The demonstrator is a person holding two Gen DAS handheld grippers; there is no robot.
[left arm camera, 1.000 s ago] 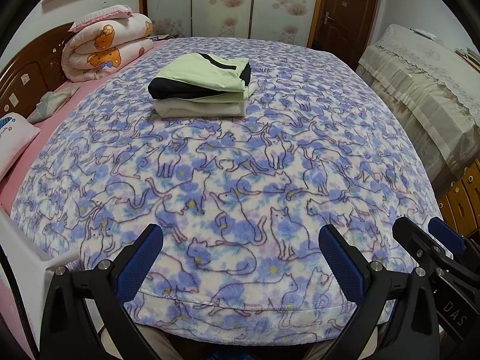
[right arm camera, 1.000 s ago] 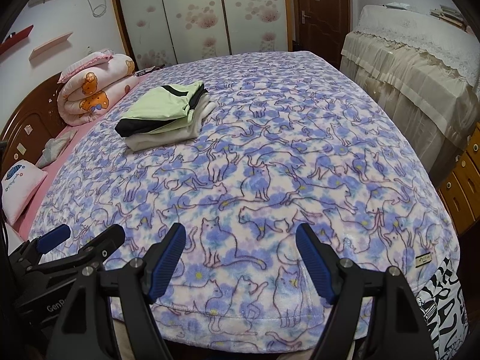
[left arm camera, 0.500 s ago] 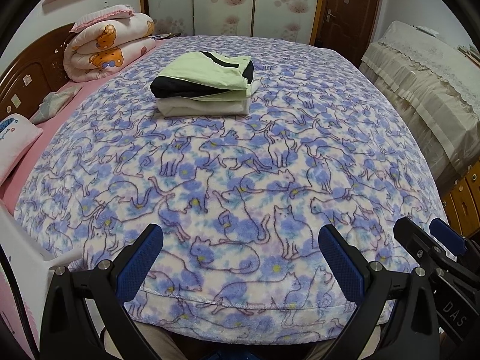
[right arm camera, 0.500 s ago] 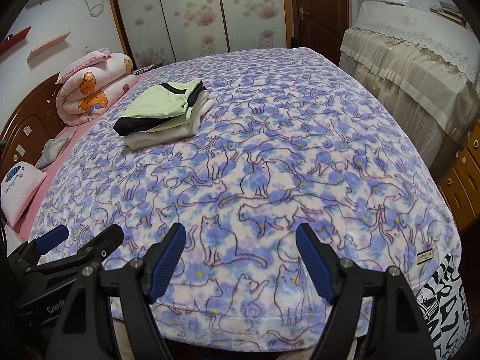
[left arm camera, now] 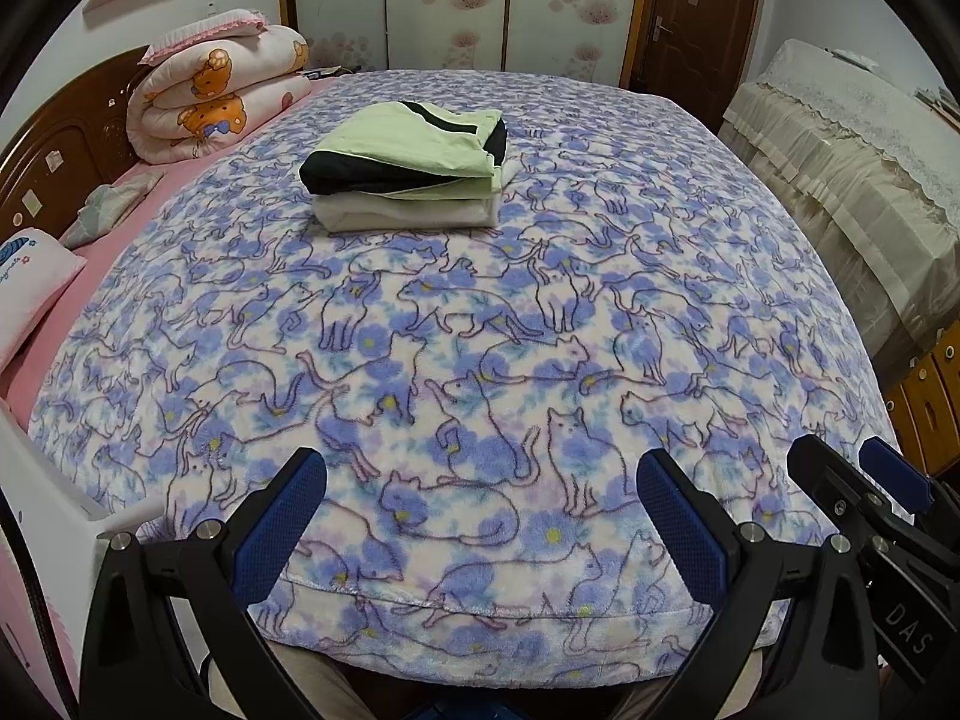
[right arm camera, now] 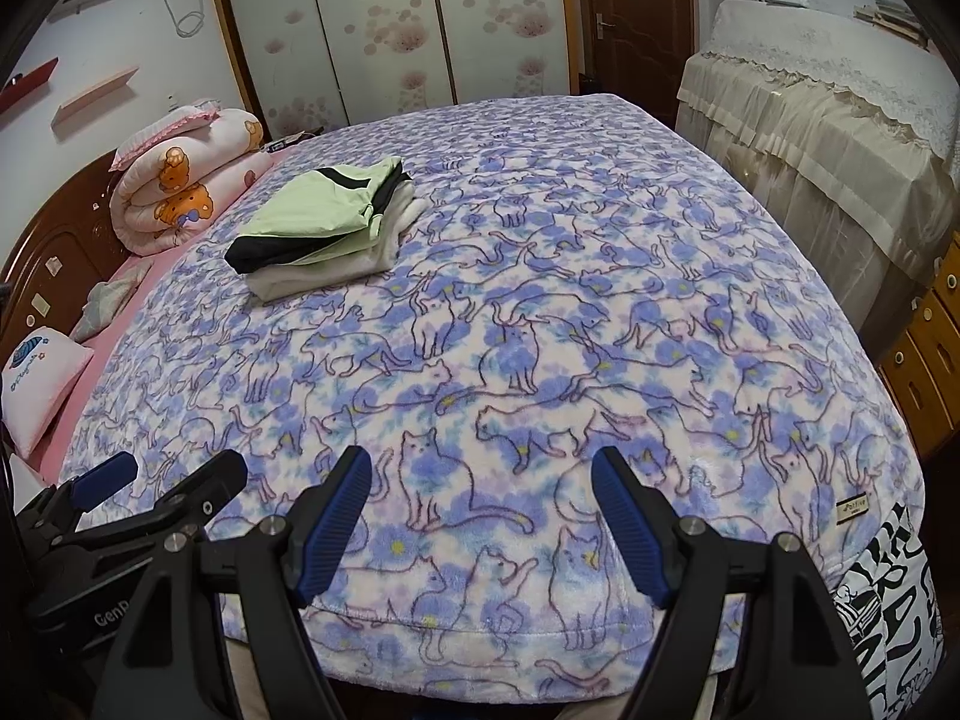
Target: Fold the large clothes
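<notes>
Pale-green and cream folded clothes [left arm camera: 414,171] sit stacked far up the fleece blanket [left arm camera: 480,360], both grippers [left arm camera: 480,516] [right arm camera: 480,516] spread empty at the near edge; a careless reach could topple that stack.

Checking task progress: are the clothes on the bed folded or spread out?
Folded: the clothes sit as a neat stack, green piece on a white one, on the blanket.

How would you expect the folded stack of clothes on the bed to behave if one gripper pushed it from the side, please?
The folded stack of clothes would probably shear rather than slide whole: its loose layers look soft, and the green top piece could slip off the white one. The fleecy cat-print blanket likely drags at the bottom layer. Lifted by one edge, it would probably flop open.
</notes>
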